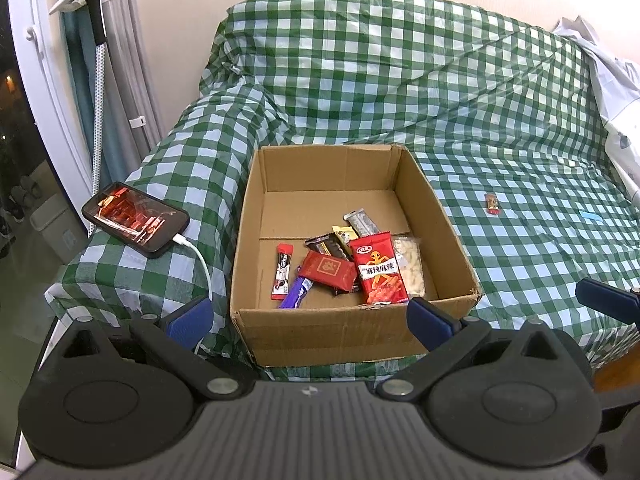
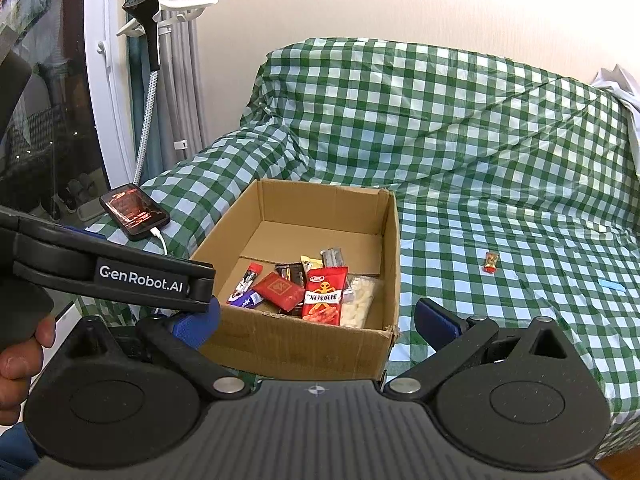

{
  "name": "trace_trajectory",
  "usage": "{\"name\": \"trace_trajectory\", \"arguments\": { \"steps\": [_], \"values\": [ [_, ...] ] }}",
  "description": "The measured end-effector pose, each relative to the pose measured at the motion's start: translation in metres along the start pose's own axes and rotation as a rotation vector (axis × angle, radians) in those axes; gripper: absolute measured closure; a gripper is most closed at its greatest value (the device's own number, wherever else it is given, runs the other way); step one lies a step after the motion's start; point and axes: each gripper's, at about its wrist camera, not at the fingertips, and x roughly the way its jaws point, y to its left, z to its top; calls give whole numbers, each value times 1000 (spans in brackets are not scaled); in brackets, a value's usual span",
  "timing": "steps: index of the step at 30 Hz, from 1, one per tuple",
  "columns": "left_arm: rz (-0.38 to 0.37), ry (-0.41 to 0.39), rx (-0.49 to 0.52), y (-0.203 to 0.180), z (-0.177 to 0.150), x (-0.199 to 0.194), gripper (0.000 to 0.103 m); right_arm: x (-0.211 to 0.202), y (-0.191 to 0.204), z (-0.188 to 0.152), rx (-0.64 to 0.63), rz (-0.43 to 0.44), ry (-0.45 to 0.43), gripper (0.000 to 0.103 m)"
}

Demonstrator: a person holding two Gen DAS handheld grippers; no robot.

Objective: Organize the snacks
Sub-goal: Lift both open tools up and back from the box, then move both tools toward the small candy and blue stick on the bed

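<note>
While both hand-held grippers hang spread and empty, left hand-held gripper [image 1: 308, 316] and right hand-held gripper [image 2: 318, 322] near the sofa's front edge, most snacks already lie in the open brown corrugated cardboard box [image 1: 452, 236] at the seat's left end. One small red-gold crinkly wrapped candy [image 1: 492, 203] is left mid-seat on the glossy green-white checked plastic cover [image 1: 520, 248]. Best approach, I think: come down from above and pinch across its narrow body, since the slick film may slide.

The open brown cardboard box [image 1: 352, 332] has no lid, so its top is free; its far half is bare, the near half crowded with packets. Right of it, the green-checked sofa seat [image 1: 540, 248] lies open around one small red-wrapped candy [image 1: 492, 203]. A black phone [image 1: 135, 219] occupies the left armrest.
</note>
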Motion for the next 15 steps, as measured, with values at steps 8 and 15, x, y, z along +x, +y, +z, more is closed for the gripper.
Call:
{"name": "trace_trajectory", "arguments": {
  "steps": [8, 15],
  "values": [
    [4, 26, 10, -2, 1, 9, 0, 8, -6, -2, 21, 6, 28, 1],
    [14, 51, 27, -10, 6, 20, 0, 17, -16, -4, 50, 13, 49, 1]
  ]
}}
